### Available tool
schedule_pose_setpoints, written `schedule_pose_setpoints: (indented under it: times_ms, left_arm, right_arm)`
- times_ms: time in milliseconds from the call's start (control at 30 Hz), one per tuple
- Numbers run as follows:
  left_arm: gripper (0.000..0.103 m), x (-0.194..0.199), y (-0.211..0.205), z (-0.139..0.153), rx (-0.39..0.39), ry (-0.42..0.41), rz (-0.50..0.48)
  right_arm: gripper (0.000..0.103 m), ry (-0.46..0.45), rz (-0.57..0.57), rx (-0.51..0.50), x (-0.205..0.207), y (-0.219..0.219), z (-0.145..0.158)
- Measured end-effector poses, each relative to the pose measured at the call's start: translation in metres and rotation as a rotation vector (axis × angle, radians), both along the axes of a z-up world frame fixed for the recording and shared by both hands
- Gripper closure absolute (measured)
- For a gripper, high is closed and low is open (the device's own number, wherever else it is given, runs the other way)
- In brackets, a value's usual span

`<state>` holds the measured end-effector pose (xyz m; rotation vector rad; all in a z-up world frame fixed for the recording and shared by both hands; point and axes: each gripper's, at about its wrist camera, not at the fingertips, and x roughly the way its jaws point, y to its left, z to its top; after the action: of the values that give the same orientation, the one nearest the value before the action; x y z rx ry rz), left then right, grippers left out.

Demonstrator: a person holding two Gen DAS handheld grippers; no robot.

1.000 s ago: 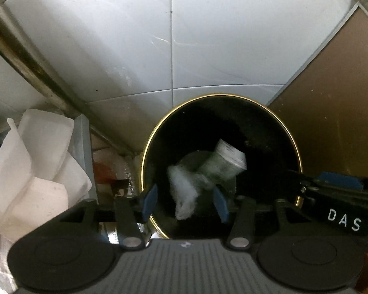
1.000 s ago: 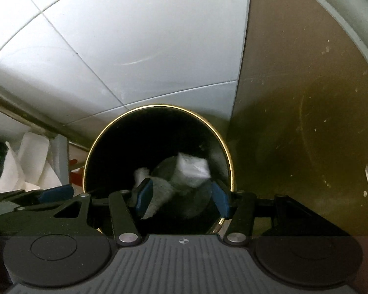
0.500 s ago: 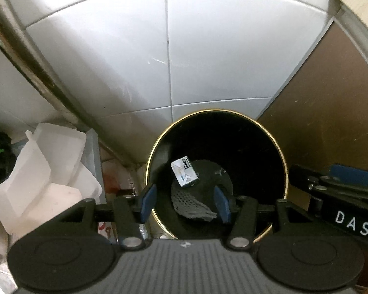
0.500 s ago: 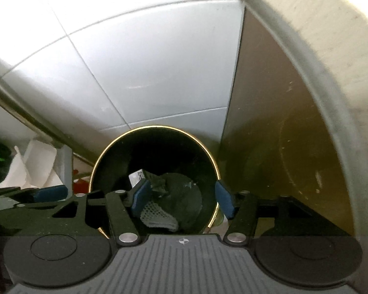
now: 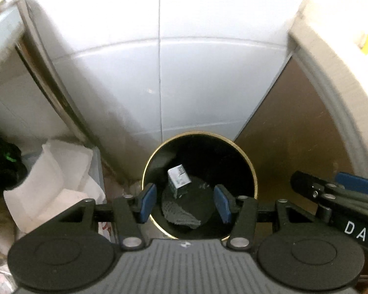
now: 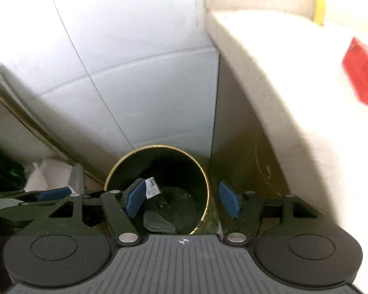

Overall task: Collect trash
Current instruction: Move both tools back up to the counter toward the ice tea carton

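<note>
One black, gold-rimmed bin [image 5: 243, 169] holds one small white box [image 5: 178, 177], with one grey mesh wad [image 5: 179, 214] at its 6 o'clock. Left gripper [image 5: 185, 203] jaws spread, empty; right gripper [image 6: 182, 202] jaws opening, empty.

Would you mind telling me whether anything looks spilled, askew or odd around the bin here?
Nothing stands out. The black bin stands upright against the tiled wall, and the small carton and grey mesh scrap lie inside it, with nothing over the rim. Crumpled white paper sits left of the bin, outside it.
</note>
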<state>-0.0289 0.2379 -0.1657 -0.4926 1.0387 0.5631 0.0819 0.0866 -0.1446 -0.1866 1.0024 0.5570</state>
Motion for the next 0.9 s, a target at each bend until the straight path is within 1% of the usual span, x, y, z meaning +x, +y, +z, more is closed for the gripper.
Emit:
schedule_pose_setpoints:
  times_ms: [100, 167, 267, 367, 533, 600, 767, 833, 900]
  left_arm:
    - [0.056, -0.007, -0.006, 0.019, 0.011, -0.045, -0.012]
    - [0.056, -0.011, -0.011, 0.031, 0.019, -0.07, -0.022]
    - [0.056, -0.016, -0.021, 0.048, 0.052, -0.099, -0.044]
    - [0.056, -0.021, -0.029, 0.063, 0.078, -0.127, -0.076]
    - [0.056, -0.024, -0.053, 0.088, 0.125, -0.174, -0.143]
    - [0.055, -0.023, -0.062, 0.096, 0.138, -0.191, -0.186]
    - [0.045, -0.02, -0.085, 0.112, 0.162, -0.248, -0.282]
    - [0.044, -0.019, -0.096, 0.117, 0.165, -0.266, -0.318]
    - [0.044, -0.018, -0.105, 0.122, 0.155, -0.285, -0.352]
  right_arm:
    - [0.024, -0.031, -0.021, 0.023, -0.008, -0.012, 0.018]
    - [0.024, -0.032, -0.038, 0.043, -0.012, -0.018, 0.027]
    - [0.022, -0.042, -0.055, 0.069, -0.019, -0.029, 0.04]
    - [0.02, -0.07, -0.074, 0.084, -0.03, -0.041, 0.054]
    - [0.017, -0.127, -0.116, 0.117, -0.045, -0.068, 0.073]
    - [0.016, -0.161, -0.134, 0.124, -0.052, -0.08, 0.08]
    - [0.013, -0.261, -0.214, 0.141, -0.072, -0.112, 0.09]
    - [0.012, -0.29, -0.25, 0.139, -0.079, -0.125, 0.092]
    - [0.01, -0.298, -0.292, 0.15, -0.085, -0.139, 0.093]
